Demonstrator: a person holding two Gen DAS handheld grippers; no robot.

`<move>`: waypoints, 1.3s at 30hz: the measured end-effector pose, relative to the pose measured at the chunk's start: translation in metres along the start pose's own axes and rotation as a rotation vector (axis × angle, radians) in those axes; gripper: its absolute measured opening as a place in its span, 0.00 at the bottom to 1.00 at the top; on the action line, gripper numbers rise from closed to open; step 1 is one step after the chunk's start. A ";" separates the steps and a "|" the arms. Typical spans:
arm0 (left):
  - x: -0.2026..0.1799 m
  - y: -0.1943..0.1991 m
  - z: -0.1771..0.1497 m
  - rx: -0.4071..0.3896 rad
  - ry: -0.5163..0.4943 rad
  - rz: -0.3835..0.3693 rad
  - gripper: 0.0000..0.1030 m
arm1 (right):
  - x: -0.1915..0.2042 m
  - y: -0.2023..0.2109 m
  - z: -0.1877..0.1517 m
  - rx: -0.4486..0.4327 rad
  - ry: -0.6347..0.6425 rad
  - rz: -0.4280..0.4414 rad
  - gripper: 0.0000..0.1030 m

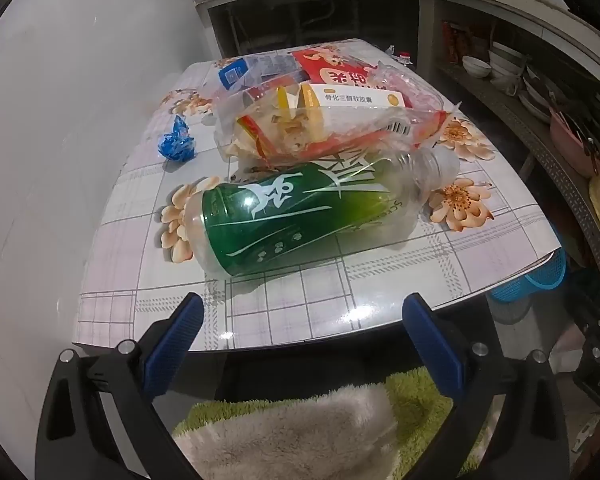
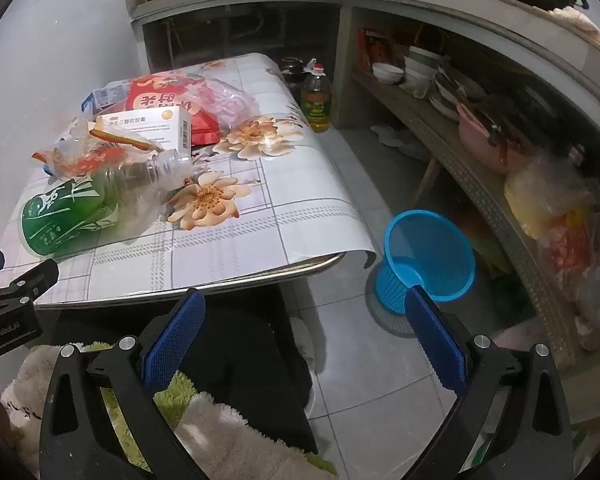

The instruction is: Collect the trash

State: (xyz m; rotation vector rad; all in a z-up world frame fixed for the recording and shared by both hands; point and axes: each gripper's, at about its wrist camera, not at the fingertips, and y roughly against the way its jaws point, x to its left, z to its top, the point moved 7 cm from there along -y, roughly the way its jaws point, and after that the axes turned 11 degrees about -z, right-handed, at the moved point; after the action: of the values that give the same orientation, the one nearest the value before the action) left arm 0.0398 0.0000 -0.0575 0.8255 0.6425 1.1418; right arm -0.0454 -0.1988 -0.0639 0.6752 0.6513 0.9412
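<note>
both tongs, left (image 1: 302, 322) and right (image 2: 304, 318), stand apart and empty; green bottle (image 1: 300, 218) lies on the surface (image 1: 340, 304) beside wrappers (image 1: 320, 128); only the right view shows the blue bin (image 2: 430, 256) on the floor; only the left shows the blue scrap (image 1: 177, 145)

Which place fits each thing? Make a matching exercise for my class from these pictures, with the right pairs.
Things:
1. green bottle
2. blue basket
3. blue wrapper
4. oil bottle

Places:
A. on the floor beyond the table's far end
B. lying on its side nearest the table's front edge
C. on the floor beside the table's near corner
D. crumpled on the table near the wall

Pairs: 1-B, 2-C, 3-D, 4-A
</note>
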 end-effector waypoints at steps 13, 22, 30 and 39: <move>0.000 -0.005 -0.008 0.009 0.000 -0.001 0.95 | 0.000 0.000 0.000 0.004 -0.004 0.004 0.93; 0.000 -0.007 -0.009 0.021 0.008 -0.005 0.95 | -0.002 0.001 -0.001 0.006 -0.004 0.007 0.93; 0.001 -0.006 -0.008 0.024 0.010 -0.007 0.95 | 0.002 -0.001 -0.001 0.007 -0.006 0.009 0.93; 0.003 -0.007 -0.009 0.027 0.012 -0.009 0.95 | 0.003 -0.002 -0.001 0.008 -0.008 0.011 0.93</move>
State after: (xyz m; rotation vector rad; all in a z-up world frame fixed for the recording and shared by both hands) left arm 0.0372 0.0035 -0.0687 0.8387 0.6723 1.1329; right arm -0.0439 -0.1965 -0.0672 0.6901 0.6449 0.9457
